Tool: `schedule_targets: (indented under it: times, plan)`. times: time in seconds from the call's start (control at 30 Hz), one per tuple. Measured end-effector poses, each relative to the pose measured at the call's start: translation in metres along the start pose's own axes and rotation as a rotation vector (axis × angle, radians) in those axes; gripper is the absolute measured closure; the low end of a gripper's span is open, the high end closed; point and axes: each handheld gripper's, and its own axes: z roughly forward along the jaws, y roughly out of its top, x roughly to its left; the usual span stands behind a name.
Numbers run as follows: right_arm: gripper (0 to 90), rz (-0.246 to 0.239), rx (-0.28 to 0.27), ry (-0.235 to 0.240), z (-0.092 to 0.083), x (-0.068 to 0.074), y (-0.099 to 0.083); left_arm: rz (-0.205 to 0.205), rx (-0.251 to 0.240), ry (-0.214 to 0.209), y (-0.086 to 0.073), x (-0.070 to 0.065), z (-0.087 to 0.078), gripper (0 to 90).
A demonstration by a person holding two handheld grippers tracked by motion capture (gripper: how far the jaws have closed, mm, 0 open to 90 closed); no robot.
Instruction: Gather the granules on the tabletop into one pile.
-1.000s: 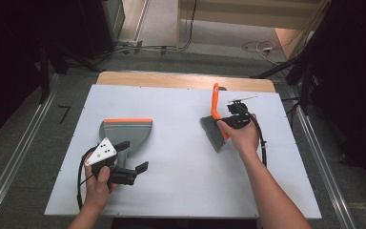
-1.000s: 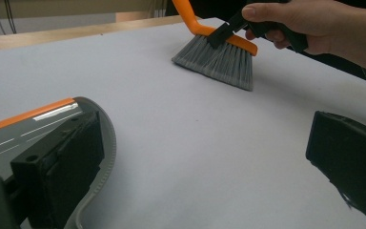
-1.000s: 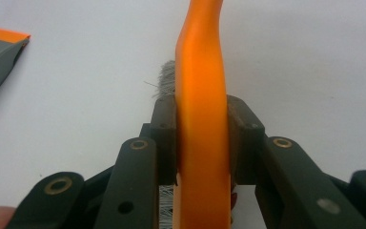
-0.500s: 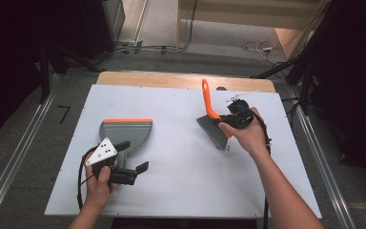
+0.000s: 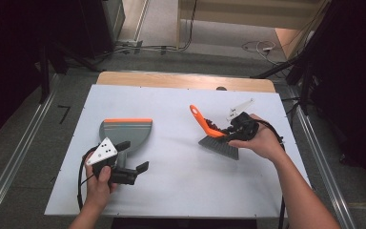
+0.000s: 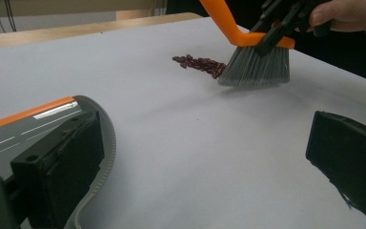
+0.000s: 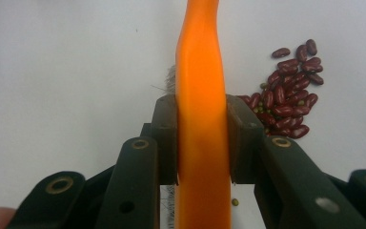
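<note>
From my seat at the feed, the room is the biggest thing I take in: a grey floor [image 5: 24,129] runs around the table, metal rails [image 5: 9,167] line it on both sides, and loose cables [image 5: 162,46] lie on the floor beyond the far edge. The corners of the room are dark.

The table [image 5: 171,191] carries a pale white sheet, with a strip of bare wood [image 5: 181,80] showing along the far side. The sheet looks smooth and matte in the left gripper view.

On the left half lies a grey dustpan [image 5: 125,130] with an orange lip, flat on the sheet. My left gripper [image 5: 132,162] sits just beside its near end, jaws spread wide with nothing between them; in its own view one jaw lies against the dustpan's rim and the other stands well apart.

On the right half, my right gripper [image 5: 233,128] is clamped on the orange handle of the brush [image 5: 218,140]. Its own view shows both jaws pressed tight against the handle. The grey bristles touch the sheet.

Smallest of all, a heap of dark red beans [image 6: 199,64] lies on the sheet, touching the bristles on the far side, with a few tiny green seeds [image 7: 236,202] mixed in.
</note>
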Motion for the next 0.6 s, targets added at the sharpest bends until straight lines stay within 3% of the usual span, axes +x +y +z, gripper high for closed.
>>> schedule_targets:
  times: [0.1,0.6]
  plan:
    - [68.2,-0.055,-0.015,0.002,0.008,-0.007,-0.003,-0.001,0.0,0.002,0.0,0.0,0.0,0.0]
    - [68.0,-0.085,-0.039,0.0,0.018,-0.034,0.009,-0.008,0.0,0.001,-0.001,0.001,0.0,0.0]
